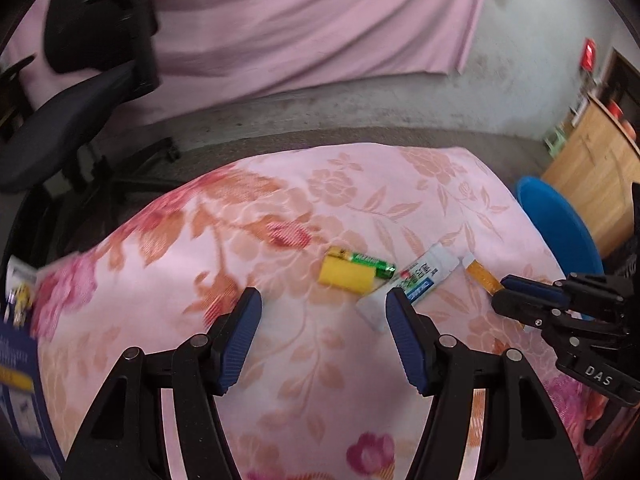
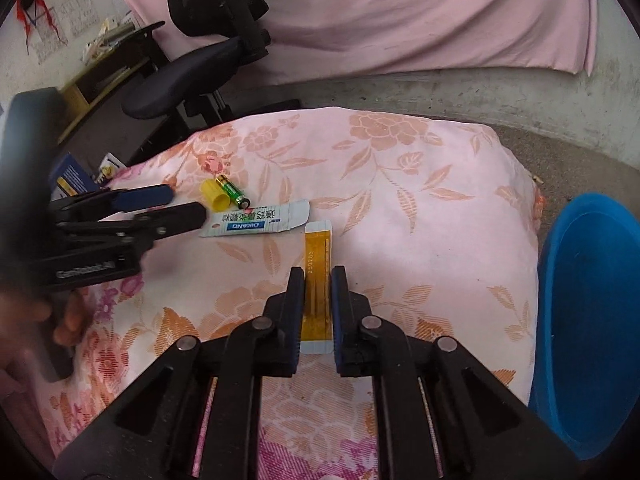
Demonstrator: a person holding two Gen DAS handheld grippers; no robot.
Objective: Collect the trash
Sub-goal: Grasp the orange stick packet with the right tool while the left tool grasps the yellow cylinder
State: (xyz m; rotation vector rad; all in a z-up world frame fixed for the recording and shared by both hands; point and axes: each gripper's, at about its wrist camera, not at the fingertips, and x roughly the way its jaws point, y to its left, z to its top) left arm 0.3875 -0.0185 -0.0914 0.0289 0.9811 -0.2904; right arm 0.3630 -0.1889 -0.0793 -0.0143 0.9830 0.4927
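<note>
On the pink floral cloth (image 1: 304, 360) lie a yellow cap (image 1: 347, 276), a green battery (image 1: 370, 262) touching it, and a white printed sachet (image 1: 414, 282). My left gripper (image 1: 322, 300) hovers open just short of them, its right pad near the sachet's end. In the right wrist view, an orange strip (image 2: 318, 254) with white ends runs between the pads of my right gripper (image 2: 318, 274), which is shut on it low over the cloth (image 2: 420, 220). The cap (image 2: 214, 194), battery (image 2: 234, 191) and sachet (image 2: 256, 222) sit beside the left gripper (image 2: 186, 203).
A blue plastic bin (image 2: 592, 320) stands off the cloth's right edge, also seen as the blue bin (image 1: 560, 220). A black office chair (image 1: 60, 132) is at the far left. A blue box (image 1: 16, 360) lies at the left edge. A hand (image 2: 60, 320) holds the left gripper.
</note>
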